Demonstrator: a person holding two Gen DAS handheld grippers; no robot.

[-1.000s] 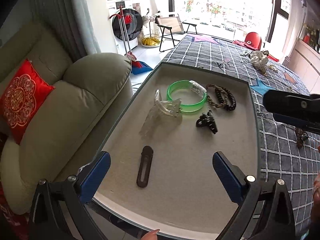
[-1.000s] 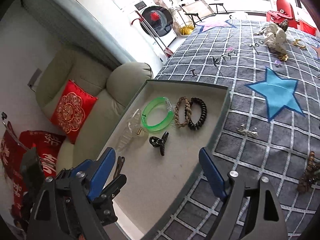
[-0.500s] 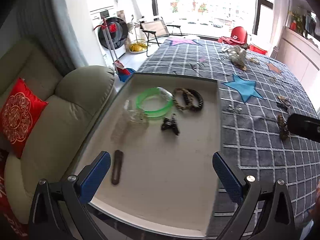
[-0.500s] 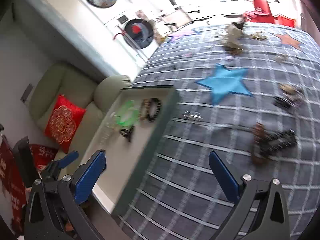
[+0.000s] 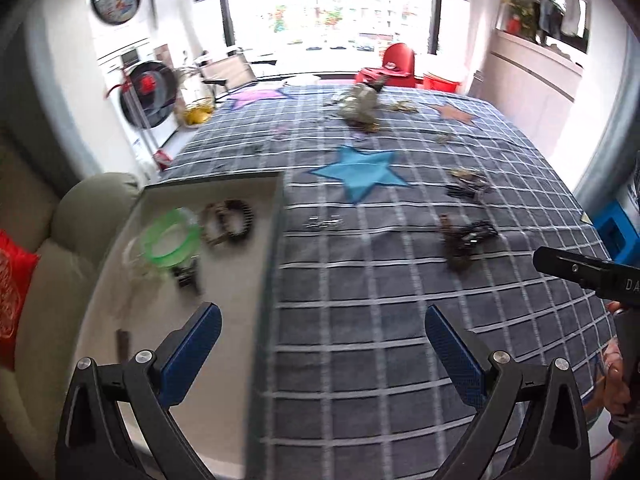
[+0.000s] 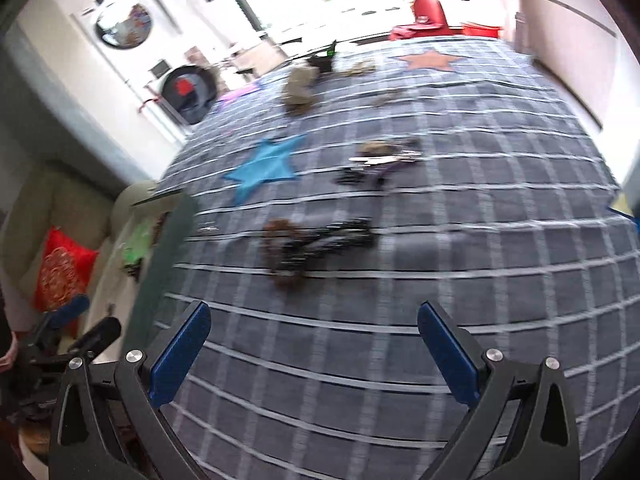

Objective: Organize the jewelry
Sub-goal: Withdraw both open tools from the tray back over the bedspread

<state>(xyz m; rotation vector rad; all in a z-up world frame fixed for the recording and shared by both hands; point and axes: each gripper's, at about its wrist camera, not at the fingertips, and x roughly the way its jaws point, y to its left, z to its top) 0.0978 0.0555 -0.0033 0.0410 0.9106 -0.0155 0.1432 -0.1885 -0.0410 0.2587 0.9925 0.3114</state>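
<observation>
**Both hand-held grippers swing off the tray toward the loose pieces**

Nearest in the right wrist view, the right hand-held gripper [image 6: 310, 346] stands released, jaws spread wide with nothing between them, above the grey checked cloth [image 6: 460, 248]. The left hand-held gripper [image 5: 320, 350] is likewise spread and empty, straddling the tray's right rim [image 5: 269, 264].

Just beyond the right gripper lies a tangle of brown and black hair pieces [image 6: 308, 246], blurred by motion. It looks like the next thing to collect. Further off sit a second dark cluster [image 6: 380, 160] and a small silvery clip [image 5: 324, 222] beside the blue star [image 5: 360, 172].

In the tray [image 5: 120, 240], the green bangle [image 5: 170, 236], the braided and black coil ties [image 5: 228, 222], a black claw clip [image 5: 186, 274] and a dark barrette [image 5: 123, 342] are already laid out.

A second ago both cameras looked down into the tray. Now the view has slid right, the tray has drifted to the left edge, and the right jaws have finished widening. My reading is that one drop-off is done and a fresh pick-up is beginning. Much jewelry remains on the cloth, so the sorting seems well short of finished.
</observation>
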